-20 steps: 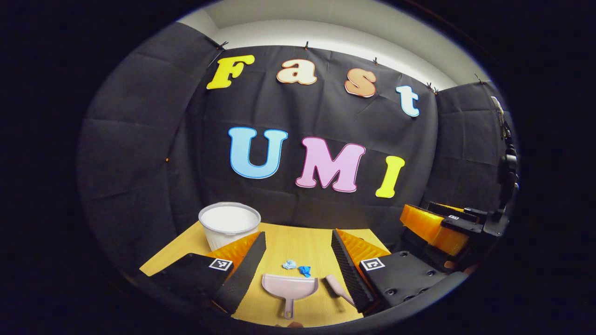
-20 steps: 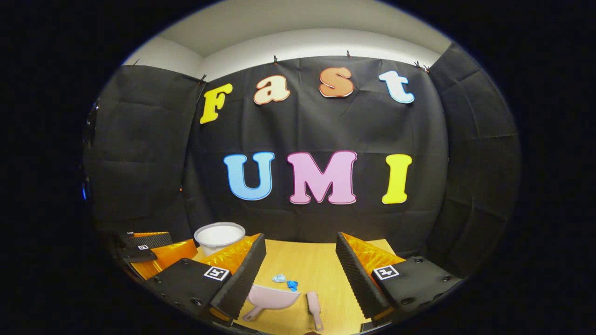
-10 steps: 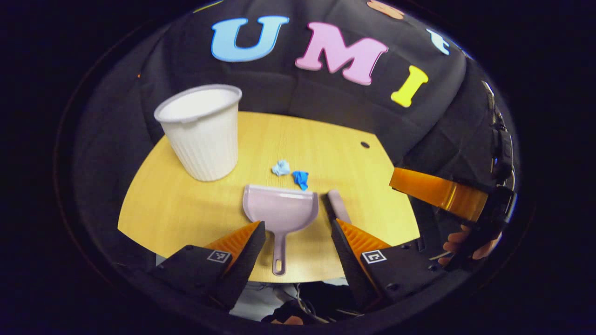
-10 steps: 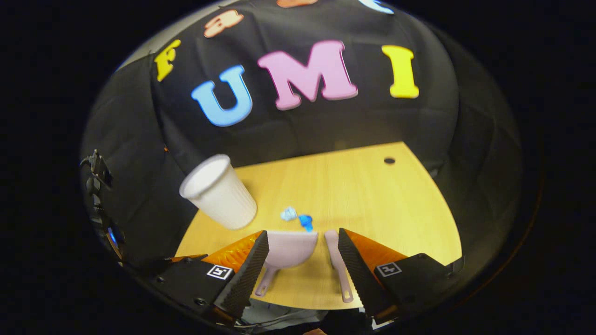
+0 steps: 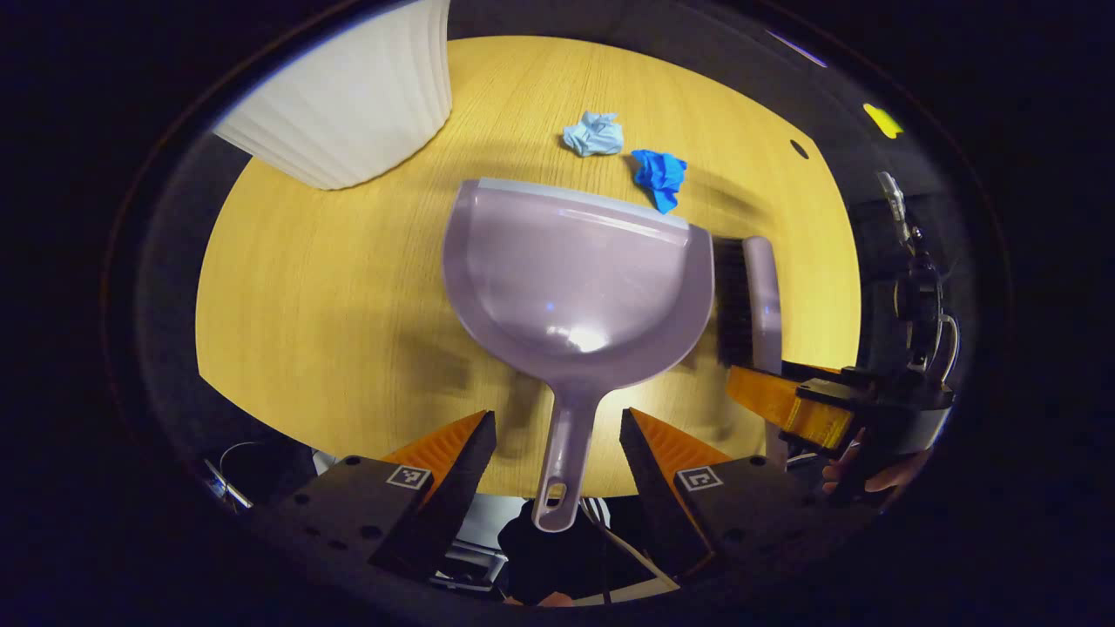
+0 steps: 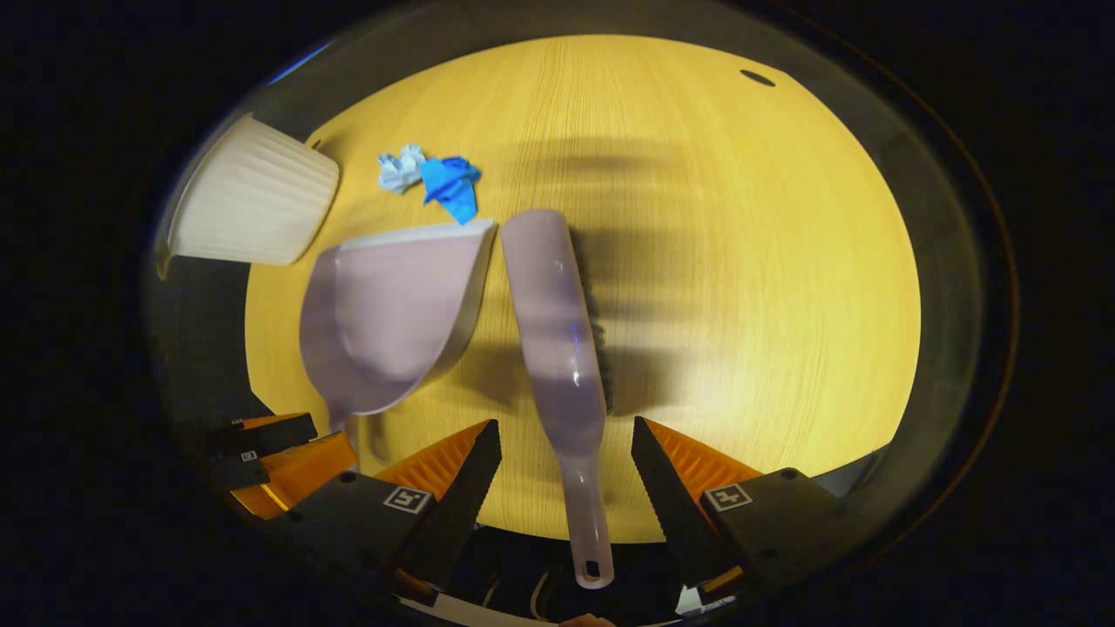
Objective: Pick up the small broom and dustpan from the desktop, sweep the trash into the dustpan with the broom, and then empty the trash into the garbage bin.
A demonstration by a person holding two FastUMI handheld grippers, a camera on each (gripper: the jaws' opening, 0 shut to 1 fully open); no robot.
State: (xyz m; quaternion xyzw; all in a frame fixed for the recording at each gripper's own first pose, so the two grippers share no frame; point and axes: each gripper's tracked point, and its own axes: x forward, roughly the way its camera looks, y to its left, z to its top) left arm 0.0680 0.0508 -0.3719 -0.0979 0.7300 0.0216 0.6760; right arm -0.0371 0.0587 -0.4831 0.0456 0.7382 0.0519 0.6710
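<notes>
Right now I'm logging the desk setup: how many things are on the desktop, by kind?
Dustpan: 1
Broom: 1
Garbage bin: 1
Trash scraps: 2, pale blue scrap and dark blue scrap
Total: 5

My left gripper (image 5: 557, 435) is open, fingers spread at 7 and 5 o'clock, tilted down toward the table. My right gripper (image 6: 564, 444) is open too, pitched down likewise. From the left gripper view, my hand (image 5: 858, 475) shows at 4 o'clock, holding the right gripper.
</notes>
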